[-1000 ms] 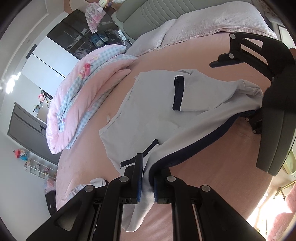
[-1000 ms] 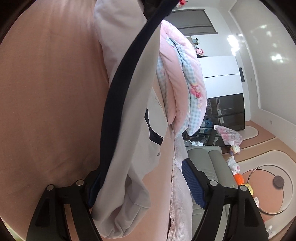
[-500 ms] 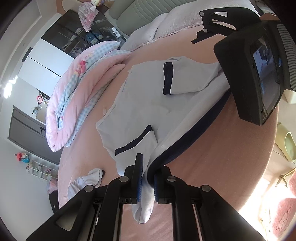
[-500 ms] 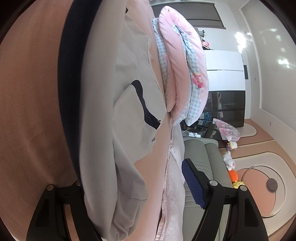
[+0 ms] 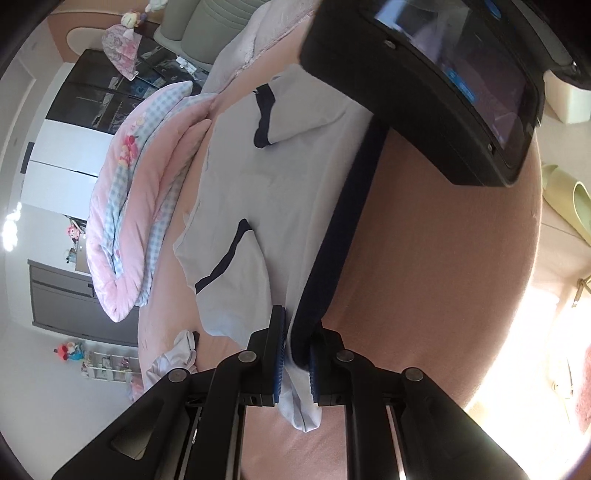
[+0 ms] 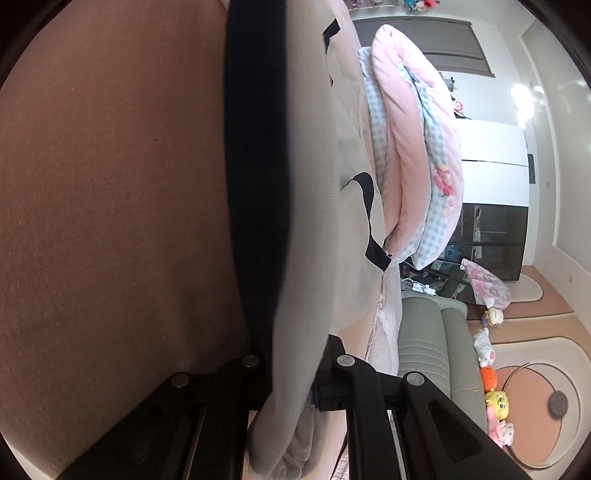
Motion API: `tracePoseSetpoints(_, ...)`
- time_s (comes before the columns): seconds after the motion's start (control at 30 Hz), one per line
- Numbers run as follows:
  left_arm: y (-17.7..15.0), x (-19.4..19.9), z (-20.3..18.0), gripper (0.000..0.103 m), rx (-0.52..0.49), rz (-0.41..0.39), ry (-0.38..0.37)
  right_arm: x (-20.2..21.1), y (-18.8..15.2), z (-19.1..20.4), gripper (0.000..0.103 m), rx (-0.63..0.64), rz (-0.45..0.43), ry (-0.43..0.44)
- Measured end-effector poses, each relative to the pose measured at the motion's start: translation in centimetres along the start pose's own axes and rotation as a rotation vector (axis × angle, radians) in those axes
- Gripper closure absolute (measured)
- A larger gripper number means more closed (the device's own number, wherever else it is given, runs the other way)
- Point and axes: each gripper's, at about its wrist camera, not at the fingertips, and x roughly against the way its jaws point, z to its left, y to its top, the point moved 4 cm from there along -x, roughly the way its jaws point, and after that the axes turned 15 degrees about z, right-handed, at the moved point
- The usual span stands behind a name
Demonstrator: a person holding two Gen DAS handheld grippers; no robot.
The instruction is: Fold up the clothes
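Observation:
A pale grey shirt (image 5: 258,177) with navy trim lies spread on the pink bed (image 5: 424,277). Both short sleeves are folded onto its body. My left gripper (image 5: 295,354) is shut on the shirt's navy hem at one corner. My right gripper (image 6: 291,373) is shut on the other end of the same hem; the shirt (image 6: 314,206) fills the middle of the right wrist view. The hem edge is stretched taut between the two grippers and raised off the bed. The right gripper's body (image 5: 424,85) fills the upper right of the left wrist view.
A rolled pink and blue checked quilt (image 5: 147,206) lies along the far side of the shirt. A small crumpled white garment (image 5: 177,350) lies near the bed's edge. Pillows (image 5: 258,33), a grey headboard (image 6: 424,332), dark cabinets and toys on the floor (image 6: 495,387) surround the bed.
The right gripper, open around the hem before, has shut on it. Both grippers have lifted the hem and pulled it taut and straight.

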Motion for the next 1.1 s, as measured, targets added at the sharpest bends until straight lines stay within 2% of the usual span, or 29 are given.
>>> tracePoseSetpoints(0.07,0.2,-0.5,-1.0,0.092,-0.045,0.027,-0.013,0.2,0.0,-0.4,0.091,0.008,0.001,0.021)
tracePoseSetpoints(0.1,0.3,-0.6,-1.2,0.087,-0.041,0.038,-0.003,0.2,0.0,-0.7,0.091,0.001,0.003,0.038)
tracePoseSetpoints(0.13,0.4,-0.6,-1.2,0.076,-0.028,0.032,0.015,0.3,0.0,-1.0,0.091,-0.005,0.005,0.054)
tracePoseSetpoints(0.17,0.5,-0.6,-1.2,0.070,-0.015,0.026,0.034,0.4,0.0,-1.4,0.091,-0.015,0.004,0.070)
tracePoseSetpoints(0.2,0.5,-0.5,-1.0,0.058,-0.008,0.018,0.062,0.4,0.0,-1.8,0.091,-0.020,-0.001,0.082)
tracePoseSetpoints(0.23,0.5,-0.3,-0.7,0.039,0.002,0.008,0.091,0.5,0.1,-2.0,0.091,-0.014,-0.003,0.087)
tracePoseSetpoints(0.3,0.5,0.1,0.0,0.016,0.036,-0.019,0.112,0.6,0.1,-1.8,0.091,0.014,-0.006,0.072)
tracePoseSetpoints(0.33,0.5,0.2,0.3,0.013,0.047,-0.025,0.092,0.6,0.0,-1.8,0.091,0.028,-0.008,0.063)
tracePoseSetpoints(0.4,0.6,0.0,0.5,0.012,0.051,-0.017,0.056,0.9,0.0,-1.8,0.091,0.033,-0.021,0.064)
tracePoseSetpoints(0.57,1.0,-0.1,0.2,0.012,0.031,-0.032,0.079,1.5,0.1,-3.6,0.091,-0.035,-0.034,0.094)
tracePoseSetpoints(0.7,1.8,0.0,0.3,0.012,0.031,-0.049,0.062,1.4,0.2,-5.9,0.091,-0.085,-0.042,0.126)
tracePoseSetpoints(0.9,3.1,0.1,0.7,0.012,0.077,-0.067,0.016,0.9,0.4,-7.8,0.091,-0.113,-0.053,0.097)
tracePoseSetpoints(0.97,3.5,0.5,0.8,0.012,0.083,-0.081,0.003,1.0,0.4,-8.1,0.091,-0.128,-0.056,0.110)
tracePoseSetpoints(1.1,3.9,1.0,0.3,0.012,0.062,-0.115,0.038,1.4,0.4,-8.6,0.091,-0.147,-0.067,0.100)
